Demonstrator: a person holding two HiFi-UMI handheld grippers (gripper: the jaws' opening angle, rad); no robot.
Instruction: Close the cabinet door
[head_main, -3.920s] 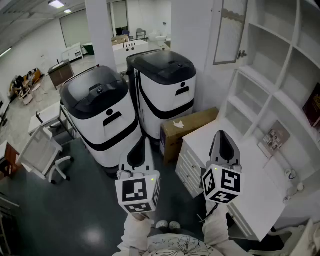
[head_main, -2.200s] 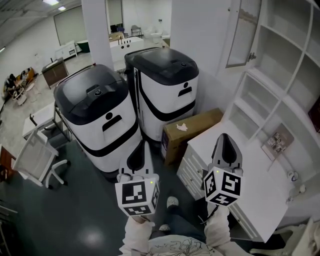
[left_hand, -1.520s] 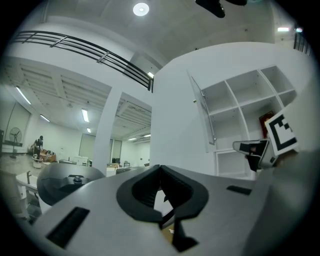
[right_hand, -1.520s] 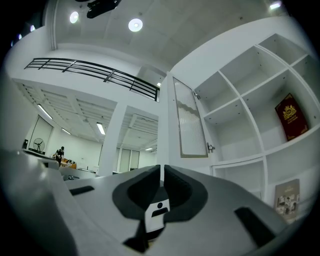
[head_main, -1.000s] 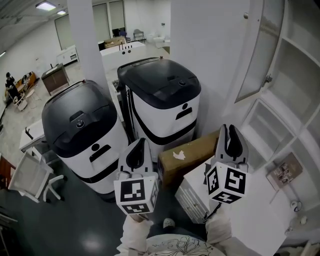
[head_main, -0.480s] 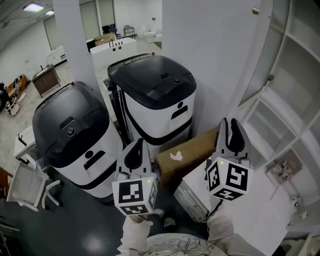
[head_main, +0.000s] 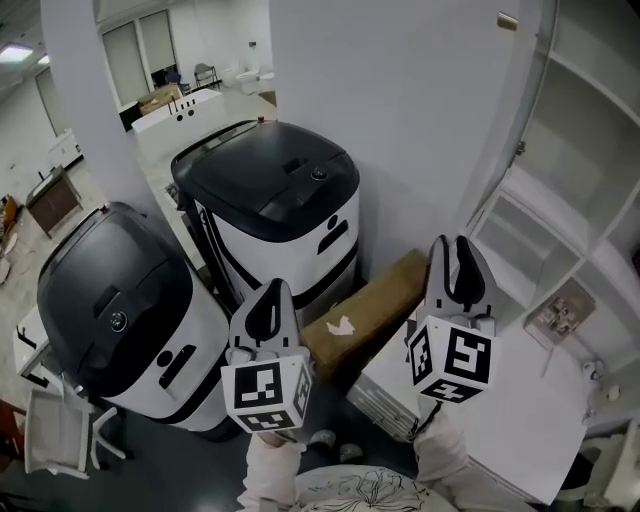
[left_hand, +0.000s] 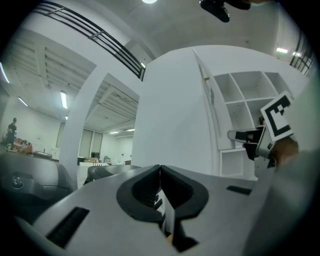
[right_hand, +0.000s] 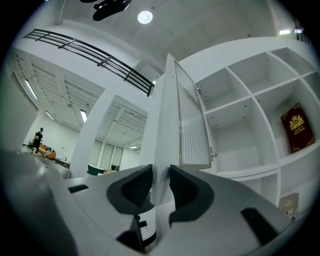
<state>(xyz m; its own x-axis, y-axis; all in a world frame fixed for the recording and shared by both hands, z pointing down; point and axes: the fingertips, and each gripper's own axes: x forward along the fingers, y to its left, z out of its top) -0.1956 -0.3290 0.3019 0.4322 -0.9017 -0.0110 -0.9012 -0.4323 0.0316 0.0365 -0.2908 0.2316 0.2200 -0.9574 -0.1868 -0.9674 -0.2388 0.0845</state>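
1. The left gripper (head_main: 270, 292) is held up in front of the person, low in the middle of the head view. Its jaws are pressed together and hold nothing.
2. The right gripper (head_main: 452, 248) is just to the right of it, by the left edge of the white bench (head_main: 500, 425). Its jaws have a small gap between them, and nothing is in the gap.
3. The cabinet door (head_main: 515, 140) is far away on the right, high up. It stands open, swung out from the white cabinet (head_main: 590, 170).
4. The door has a see-through panel in a white frame.
5. Both grippers are well apart from the door, and neither one touches it.
6. In the right gripper view the door hangs up above the jaws, farther away. A red book (right_hand: 298, 127) stands in one of the cabinet's open boxes to the right.
7. Two big black-and-white machines (head_main: 270, 205) stand on the floor to the left.
8. A brown cardboard box (head_main: 368, 308) sits between the farther machine and the bench.
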